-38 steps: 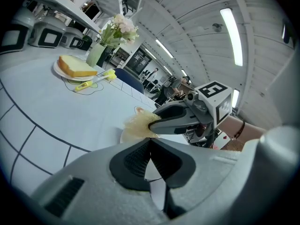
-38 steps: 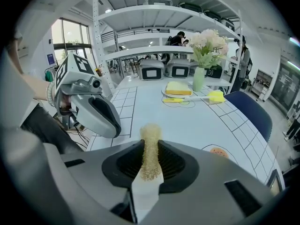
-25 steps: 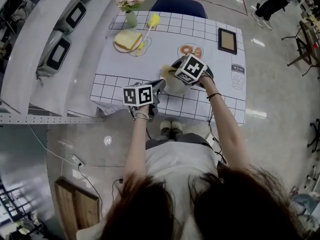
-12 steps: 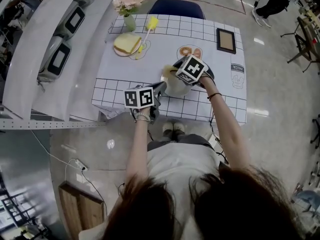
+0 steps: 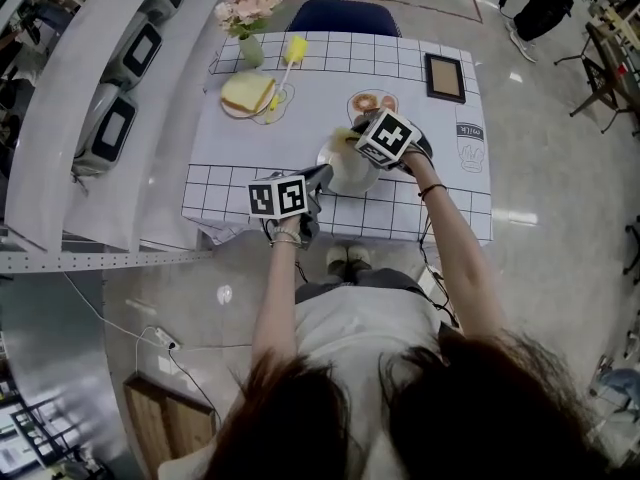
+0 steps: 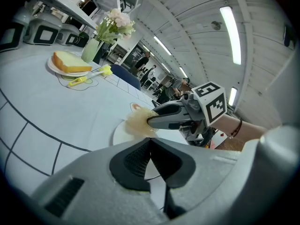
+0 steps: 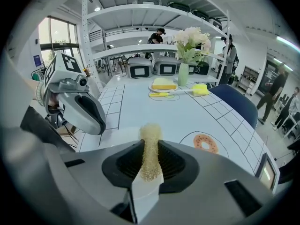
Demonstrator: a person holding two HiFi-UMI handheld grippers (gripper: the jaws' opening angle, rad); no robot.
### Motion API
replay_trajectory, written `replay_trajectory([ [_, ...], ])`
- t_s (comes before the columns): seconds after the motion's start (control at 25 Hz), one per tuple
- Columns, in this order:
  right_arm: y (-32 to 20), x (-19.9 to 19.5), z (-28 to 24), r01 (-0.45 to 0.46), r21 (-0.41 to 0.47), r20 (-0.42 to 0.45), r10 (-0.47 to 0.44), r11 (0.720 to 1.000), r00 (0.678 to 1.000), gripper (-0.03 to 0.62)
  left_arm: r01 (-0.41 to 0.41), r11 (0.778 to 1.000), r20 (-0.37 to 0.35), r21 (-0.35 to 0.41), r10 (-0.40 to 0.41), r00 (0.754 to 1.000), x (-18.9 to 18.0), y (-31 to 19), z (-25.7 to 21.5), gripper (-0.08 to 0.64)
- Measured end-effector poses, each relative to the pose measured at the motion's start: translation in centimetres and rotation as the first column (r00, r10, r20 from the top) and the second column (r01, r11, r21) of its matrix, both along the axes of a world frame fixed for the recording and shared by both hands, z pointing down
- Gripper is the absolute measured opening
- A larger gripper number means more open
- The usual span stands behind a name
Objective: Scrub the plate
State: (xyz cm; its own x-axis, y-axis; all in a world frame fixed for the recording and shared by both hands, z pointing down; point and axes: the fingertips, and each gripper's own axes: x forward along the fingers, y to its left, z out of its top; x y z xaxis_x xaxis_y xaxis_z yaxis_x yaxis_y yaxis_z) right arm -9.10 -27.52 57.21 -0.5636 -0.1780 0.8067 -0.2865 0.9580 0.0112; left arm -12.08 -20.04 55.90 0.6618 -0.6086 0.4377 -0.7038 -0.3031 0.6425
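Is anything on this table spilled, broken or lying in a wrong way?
Nothing stands out. The plate lies flat on the table, the left gripper clamps its rim, and the right gripper holds the scrubber on it. No spill shows.

The left hand-held gripper [image 6: 150, 143] pinches the near rim of a round white plate [image 6: 120, 135] with its jaws together. Just ahead, the right hand-held gripper [image 6: 152, 121] presses a pale yellow mesh scrubber [image 6: 137, 123] onto the plate.
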Motion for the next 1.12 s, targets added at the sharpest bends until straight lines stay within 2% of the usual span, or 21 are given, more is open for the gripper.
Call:
replay_trajectory([
  [0.52, -0.3, 2.6, 0.0, -0.041, -0.004, -0.003, 0.041, 0.999, 0.999, 0.08, -0.035, 0.999, 0.002, 0.0, 0.035, 0.999, 1.1, -0.3, 0.0, 0.011],
  [1.12, 1.1, 3.9, 0.1, -0.029, -0.022, 0.0, 0.029, 0.999, 1.0, 0.08, -0.038, 0.999, 0.003, -0.006, 0.038, 0.999, 1.3, -0.3, 0.3, 0.011],
])
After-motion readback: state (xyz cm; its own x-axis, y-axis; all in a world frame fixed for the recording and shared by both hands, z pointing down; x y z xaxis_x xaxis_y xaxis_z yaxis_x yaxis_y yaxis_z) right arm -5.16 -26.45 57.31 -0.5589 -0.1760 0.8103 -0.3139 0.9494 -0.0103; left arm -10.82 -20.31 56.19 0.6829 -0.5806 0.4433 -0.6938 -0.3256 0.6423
